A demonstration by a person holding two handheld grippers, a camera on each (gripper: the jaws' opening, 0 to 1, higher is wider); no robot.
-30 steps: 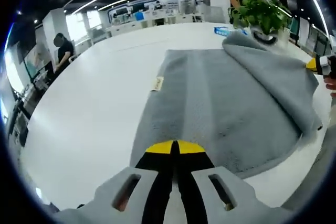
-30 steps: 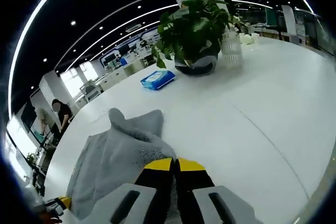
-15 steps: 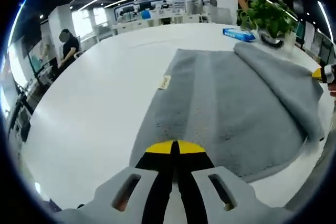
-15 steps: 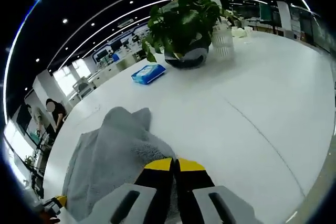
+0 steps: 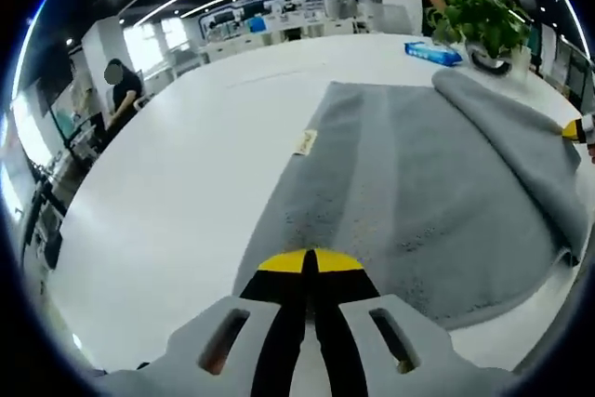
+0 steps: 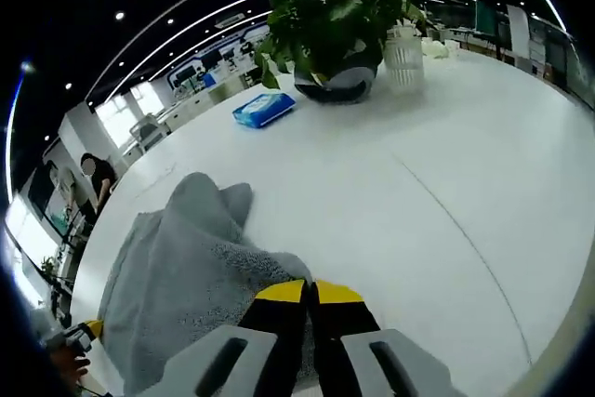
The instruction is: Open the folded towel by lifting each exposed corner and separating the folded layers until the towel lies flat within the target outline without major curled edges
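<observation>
A grey towel [image 5: 409, 183] lies on the white table [image 5: 177, 192], with a small tan label [image 5: 302, 143] on its left edge. The left gripper [image 5: 310, 262] is shut on the towel's near edge. Along the towel's right side a folded-over layer [image 5: 511, 137] rests on top. The right gripper [image 6: 310, 292] is shut on that layer's edge, and the towel [image 6: 186, 258] bunches up in a low hump in front of it. The right gripper's yellow tip [image 5: 576, 127] shows at the right of the left gripper view. The left gripper [image 6: 88, 330] shows at the towel's far corner.
A potted green plant [image 6: 335, 20] stands at the back of the table with a blue flat pack [image 6: 263, 109] beside it and a white ribbed vase [image 6: 404, 58] to its right. Bare white table [image 6: 446, 211] stretches right of the towel. People stand in the background.
The raised folded layer has dropped lower and moved outward with the right gripper. The left gripper has kept its hold on the near edge.
</observation>
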